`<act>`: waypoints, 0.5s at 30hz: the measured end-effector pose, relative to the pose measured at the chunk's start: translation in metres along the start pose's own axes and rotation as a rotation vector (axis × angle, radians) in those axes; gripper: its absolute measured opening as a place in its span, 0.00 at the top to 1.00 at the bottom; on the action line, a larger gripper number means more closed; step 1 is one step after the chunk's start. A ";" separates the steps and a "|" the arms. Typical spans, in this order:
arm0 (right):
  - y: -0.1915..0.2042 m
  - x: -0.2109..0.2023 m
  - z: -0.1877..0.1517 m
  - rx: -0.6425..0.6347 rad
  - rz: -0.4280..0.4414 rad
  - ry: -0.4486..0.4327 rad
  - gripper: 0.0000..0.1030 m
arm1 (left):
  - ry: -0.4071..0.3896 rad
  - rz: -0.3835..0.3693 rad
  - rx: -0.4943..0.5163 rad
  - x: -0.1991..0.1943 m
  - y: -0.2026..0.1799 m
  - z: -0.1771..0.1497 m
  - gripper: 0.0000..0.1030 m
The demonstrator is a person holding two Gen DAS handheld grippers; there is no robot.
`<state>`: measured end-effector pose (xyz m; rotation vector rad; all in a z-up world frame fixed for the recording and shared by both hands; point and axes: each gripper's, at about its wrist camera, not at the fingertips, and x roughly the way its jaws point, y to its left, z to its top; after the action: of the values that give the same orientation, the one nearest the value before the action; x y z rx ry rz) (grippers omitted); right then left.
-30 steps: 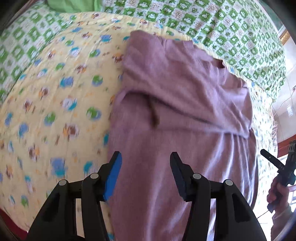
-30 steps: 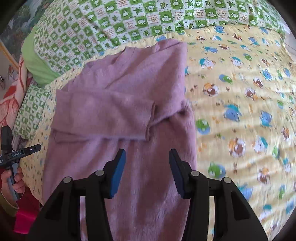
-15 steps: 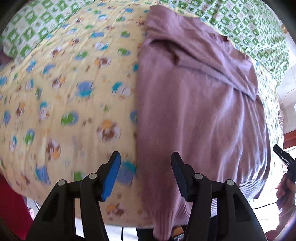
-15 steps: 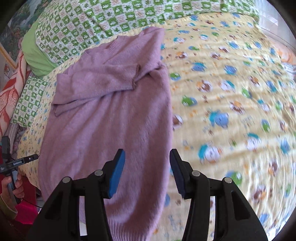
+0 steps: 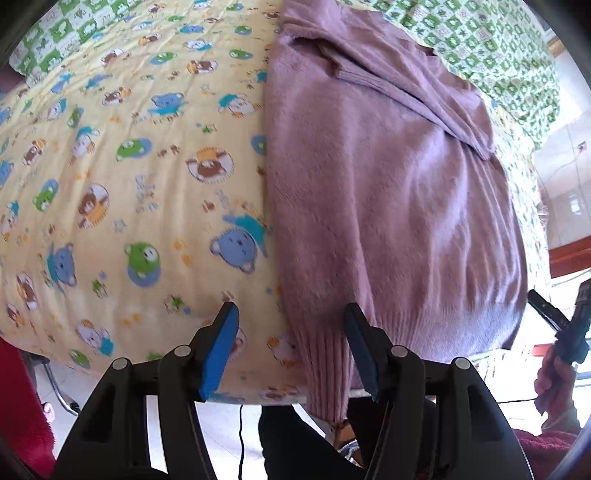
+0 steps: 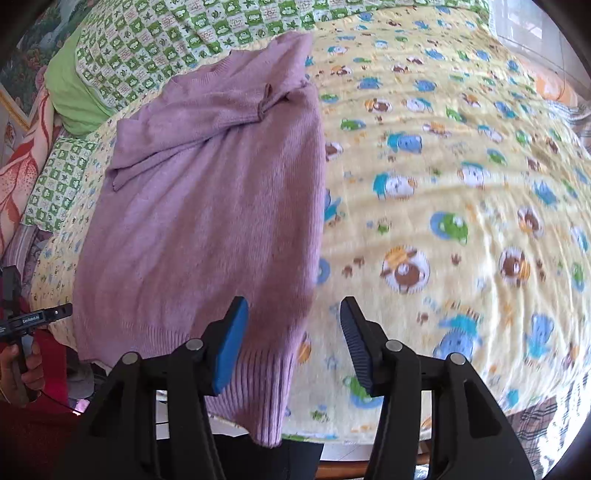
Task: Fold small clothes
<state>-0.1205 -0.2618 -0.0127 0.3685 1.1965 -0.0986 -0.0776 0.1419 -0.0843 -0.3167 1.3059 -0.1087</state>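
Observation:
A purple knitted sweater (image 5: pixel 388 206) lies flat on the yellow cartoon blanket (image 5: pixel 122 192), one sleeve folded across its chest. Its ribbed hem hangs over the near bed edge. My left gripper (image 5: pixel 290 321) hovers over the hem's left corner (image 5: pixel 325 369) with its jaws opening; the corner sits between the fingers, unpressed. In the right wrist view the sweater (image 6: pixel 207 221) fills the left half. My right gripper (image 6: pixel 293 314) is above the hem's right corner (image 6: pixel 266 398), jaws opening. Its left finger is over the knit and its right finger over the blanket (image 6: pixel 461 184).
A green checked quilt (image 6: pixel 184 33) and a green pillow (image 6: pixel 70 96) lie at the head of the bed. Below the bed edge are pale floor (image 5: pixel 221 435), a cable, dark trousers (image 5: pixel 295 443) and red cloth (image 5: pixel 22 406). A hand (image 5: pixel 550 380) holds the other gripper at each view's side.
Both grippers have drawn back from the sweater's chest to its hem at the near bed edge. The hem corners now lie under the fingers. The sweater has not moved.

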 end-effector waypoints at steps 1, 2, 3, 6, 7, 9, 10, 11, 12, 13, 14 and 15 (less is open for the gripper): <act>-0.001 0.000 -0.003 0.008 0.003 0.000 0.48 | 0.006 -0.008 0.003 0.001 -0.001 -0.001 0.40; -0.002 0.000 -0.006 0.014 0.008 0.000 0.48 | 0.018 -0.020 0.009 0.003 -0.002 -0.004 0.39; -0.002 0.000 -0.009 0.018 0.011 0.001 0.48 | 0.028 -0.022 0.013 0.005 -0.002 -0.003 0.39; -0.003 0.001 -0.014 0.031 0.022 0.003 0.48 | 0.049 -0.047 0.022 0.011 -0.006 -0.008 0.39; -0.003 0.001 -0.015 0.036 0.026 0.000 0.48 | 0.056 -0.053 0.024 0.014 -0.008 -0.010 0.39; -0.002 0.001 -0.017 0.047 0.039 -0.004 0.48 | 0.063 -0.053 0.029 0.022 -0.012 -0.011 0.39; -0.002 0.002 -0.017 0.049 0.052 -0.002 0.48 | 0.063 -0.051 0.029 0.024 -0.012 -0.011 0.37; -0.001 0.003 -0.017 0.047 0.062 0.003 0.48 | 0.061 -0.053 0.028 0.026 -0.013 -0.010 0.35; 0.000 0.005 -0.018 0.045 0.067 0.009 0.48 | 0.058 -0.068 0.026 0.028 -0.014 -0.009 0.30; 0.001 0.007 -0.018 0.042 0.068 0.018 0.48 | 0.057 -0.076 0.023 0.029 -0.015 -0.008 0.28; 0.002 0.009 -0.019 0.041 0.067 0.024 0.48 | 0.057 -0.081 0.020 0.030 -0.016 -0.008 0.27; 0.003 0.011 -0.020 0.043 0.071 0.028 0.48 | 0.057 -0.085 0.017 0.031 -0.016 -0.007 0.25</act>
<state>-0.1333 -0.2516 -0.0282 0.4510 1.2092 -0.0574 -0.0742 0.1173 -0.1100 -0.3575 1.3478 -0.2020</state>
